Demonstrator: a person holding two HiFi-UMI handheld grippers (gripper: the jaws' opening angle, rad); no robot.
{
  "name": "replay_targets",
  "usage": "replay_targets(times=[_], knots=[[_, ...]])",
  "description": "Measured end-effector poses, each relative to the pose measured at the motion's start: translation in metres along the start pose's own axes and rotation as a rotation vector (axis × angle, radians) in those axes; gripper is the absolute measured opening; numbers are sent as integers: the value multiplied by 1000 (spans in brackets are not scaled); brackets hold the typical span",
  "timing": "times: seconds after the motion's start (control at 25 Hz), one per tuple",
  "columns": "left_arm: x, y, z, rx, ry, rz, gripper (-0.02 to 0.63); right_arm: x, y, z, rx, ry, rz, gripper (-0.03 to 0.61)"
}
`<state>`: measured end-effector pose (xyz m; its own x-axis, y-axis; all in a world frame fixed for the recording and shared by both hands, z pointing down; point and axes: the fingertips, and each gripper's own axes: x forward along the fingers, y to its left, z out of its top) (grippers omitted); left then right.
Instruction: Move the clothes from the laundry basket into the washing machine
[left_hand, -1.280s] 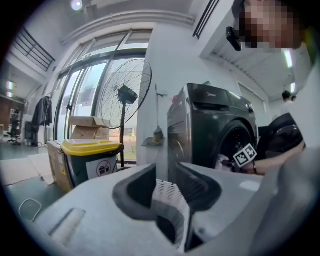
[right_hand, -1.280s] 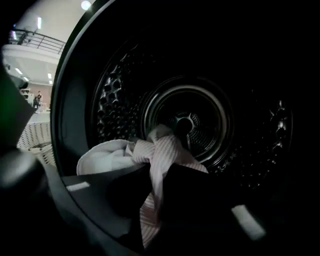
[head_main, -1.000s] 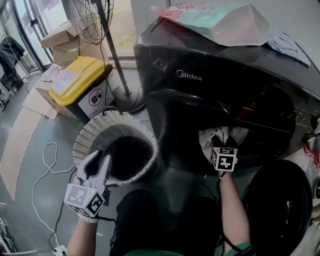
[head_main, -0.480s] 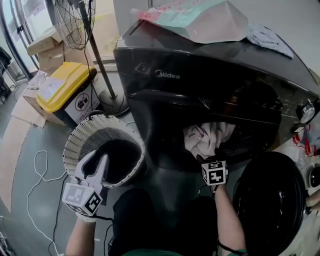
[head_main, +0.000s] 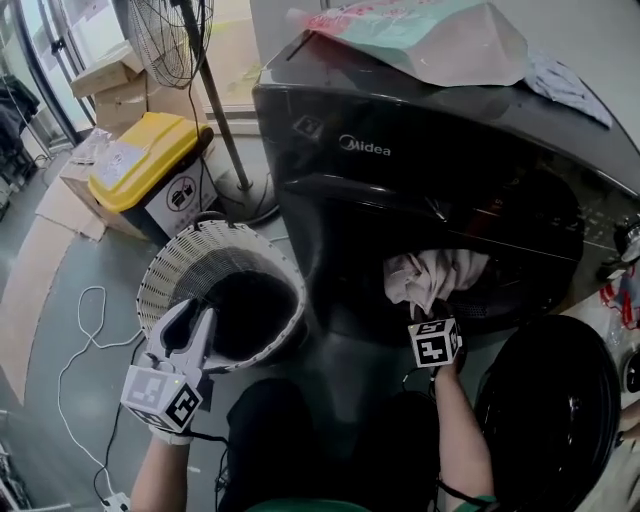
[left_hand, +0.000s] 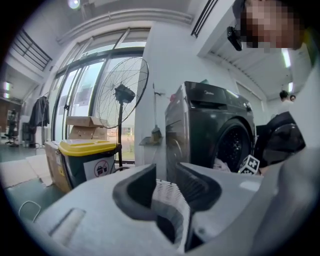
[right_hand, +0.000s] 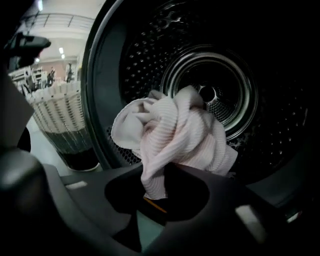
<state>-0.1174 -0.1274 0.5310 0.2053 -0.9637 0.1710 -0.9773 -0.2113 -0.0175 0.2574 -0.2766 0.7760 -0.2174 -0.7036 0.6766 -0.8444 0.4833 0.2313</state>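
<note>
Right claw (right_hand: 155, 192), its jaws just closing, pinches a pale pink garment (right_hand: 175, 135) at the mouth of the washing machine (head_main: 400, 190).
Left claw (head_main: 190, 318) clamps the rim of the laundry basket (head_main: 200, 250) at its 7 o'clock.

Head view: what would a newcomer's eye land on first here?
The pale pink garment bunched at the dark washing machine's open drum mouth, a fold between the right gripper's jaws, which have just been closing on it. Next, the white laundry basket on the floor left of the machine, its rim pinched by the left gripper.
</note>
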Motion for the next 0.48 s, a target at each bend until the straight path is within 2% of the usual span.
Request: replay_targets(times=[0.12, 0.32, 0.4, 0.48], knots=[[-10, 7, -2, -9, 0, 34, 118, 3, -23, 17, 79, -49, -17, 46], [-25, 12, 1, 3, 2, 67, 118, 12, -81, 75, 176, -238, -115, 32], [-29, 14, 1, 5, 4, 79, 118, 22, -97, 81, 166, -225, -163, 37], [-32, 14, 1, 9, 8, 85, 118, 35, -98, 67, 143, -151, -160, 68]])
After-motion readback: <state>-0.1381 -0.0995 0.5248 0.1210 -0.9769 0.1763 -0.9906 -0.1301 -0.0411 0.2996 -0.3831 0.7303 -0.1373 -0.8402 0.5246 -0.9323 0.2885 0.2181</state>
